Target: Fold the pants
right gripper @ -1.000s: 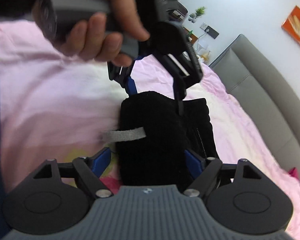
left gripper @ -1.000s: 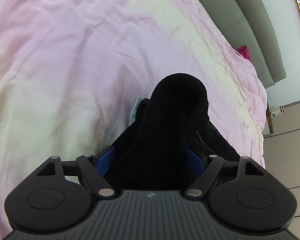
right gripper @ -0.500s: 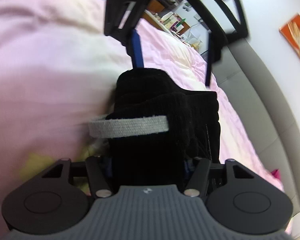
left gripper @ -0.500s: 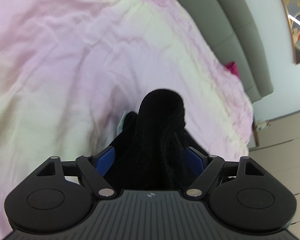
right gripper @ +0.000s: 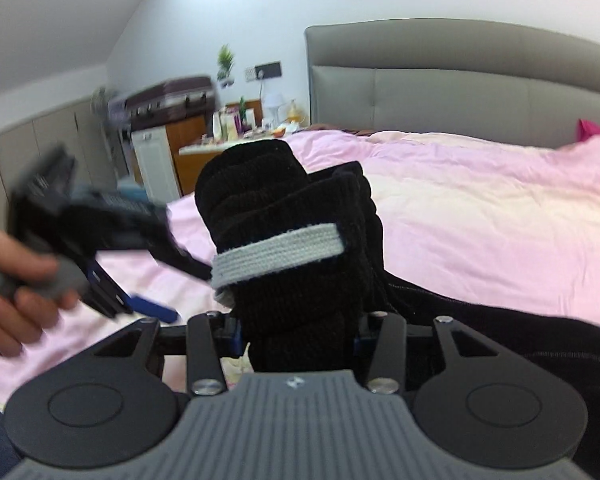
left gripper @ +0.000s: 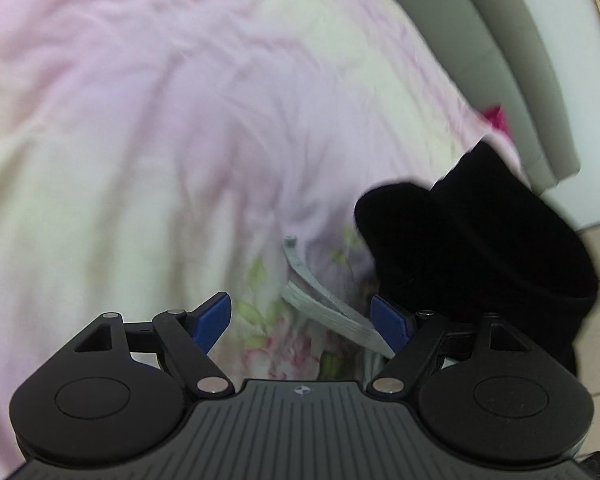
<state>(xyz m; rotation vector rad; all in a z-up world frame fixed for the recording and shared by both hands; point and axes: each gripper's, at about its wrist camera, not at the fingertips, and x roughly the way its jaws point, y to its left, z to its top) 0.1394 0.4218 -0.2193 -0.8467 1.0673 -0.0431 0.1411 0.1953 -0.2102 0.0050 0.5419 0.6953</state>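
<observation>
A home bedroom is shown by a bed point(right gripper: 480, 216) with pink bedding, a grey padded headboard point(right gripper: 440, 80) and a cluttered desk point(right gripper: 236, 128) beside it

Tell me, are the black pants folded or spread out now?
Folded. The pants are a thick layered bundle, clamped in the right gripper above the bed, with a grey band across.
</observation>
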